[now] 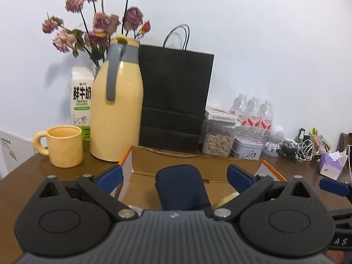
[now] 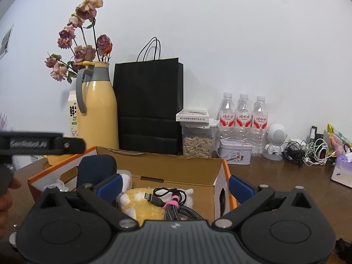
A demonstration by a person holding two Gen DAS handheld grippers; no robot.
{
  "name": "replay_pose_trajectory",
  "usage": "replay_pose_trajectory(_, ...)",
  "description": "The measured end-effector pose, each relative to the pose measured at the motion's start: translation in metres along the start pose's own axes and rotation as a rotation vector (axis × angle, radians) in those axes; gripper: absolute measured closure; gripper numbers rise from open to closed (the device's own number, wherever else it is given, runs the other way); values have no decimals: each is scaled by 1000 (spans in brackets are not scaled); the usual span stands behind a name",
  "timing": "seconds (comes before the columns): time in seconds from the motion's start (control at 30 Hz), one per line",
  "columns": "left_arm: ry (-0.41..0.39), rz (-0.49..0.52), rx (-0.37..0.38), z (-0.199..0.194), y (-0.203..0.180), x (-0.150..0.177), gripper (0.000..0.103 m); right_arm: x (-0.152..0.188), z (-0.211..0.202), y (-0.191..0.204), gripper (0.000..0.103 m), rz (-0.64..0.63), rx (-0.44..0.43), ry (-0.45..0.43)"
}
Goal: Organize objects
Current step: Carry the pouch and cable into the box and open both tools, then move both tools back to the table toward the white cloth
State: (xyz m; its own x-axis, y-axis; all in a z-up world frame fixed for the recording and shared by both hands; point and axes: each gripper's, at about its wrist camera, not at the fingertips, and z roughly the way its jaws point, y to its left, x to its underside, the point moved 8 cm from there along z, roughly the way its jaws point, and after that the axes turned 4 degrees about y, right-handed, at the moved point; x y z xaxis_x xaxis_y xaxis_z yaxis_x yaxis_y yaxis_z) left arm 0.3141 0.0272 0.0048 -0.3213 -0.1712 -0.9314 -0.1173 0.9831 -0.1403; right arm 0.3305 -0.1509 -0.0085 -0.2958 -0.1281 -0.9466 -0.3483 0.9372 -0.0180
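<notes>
The cardboard box [image 2: 176, 167] is used here as the landmark. It sits open on the brown table [image 2: 286, 176], in front of the black paper bag [image 2: 149, 101].

The right gripper [image 2: 173, 187] is held over the near edge of the box with its jaws wide apart, and nothing is held between them. The left gripper [image 1: 176, 176] is held over the box too, with its jaws spread and nothing pinched.

Inside the box, a dark blue pouch [image 1: 182, 187] is seen standing up. A yellow fluffy toy [image 2: 143, 204] lies on the box floor. A braided cable [image 2: 176, 209] with a pink tie is laid on top of the toy, and a thin black cord [image 2: 167, 192] is curled just beside it.

A few things could go wrong. The blue pouch could be knocked over if it is bumped by a jaw, because it is only propped up. The cable could be snagged by a blue pad and pulled back out of the box. The right wall of the box could be bent if the gripper is drawn away too low. Behind the box to the left, the yellow mug [image 1: 63, 145] and the tall yellow jug [image 1: 116, 110] stand near, so they could be tipped by a wide swing of the left gripper.
</notes>
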Motion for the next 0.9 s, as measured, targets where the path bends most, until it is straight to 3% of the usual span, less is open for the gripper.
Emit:
replay_pose_trajectory(0.43, -94, 57, -26, -64, 11, 34, 0, 28, -47, 4, 0, -23, -4, -23)
replay_pose_trajectory(0.6, -75, 50, -35, -77, 23, 52, 0, 45, -68, -1, 0, 2, 7, -4)
replay_pose_trajectory(0.9, -20, 61, -45, -89, 35, 75, 0, 77, -75, -3, 0, -17, 50, 109)
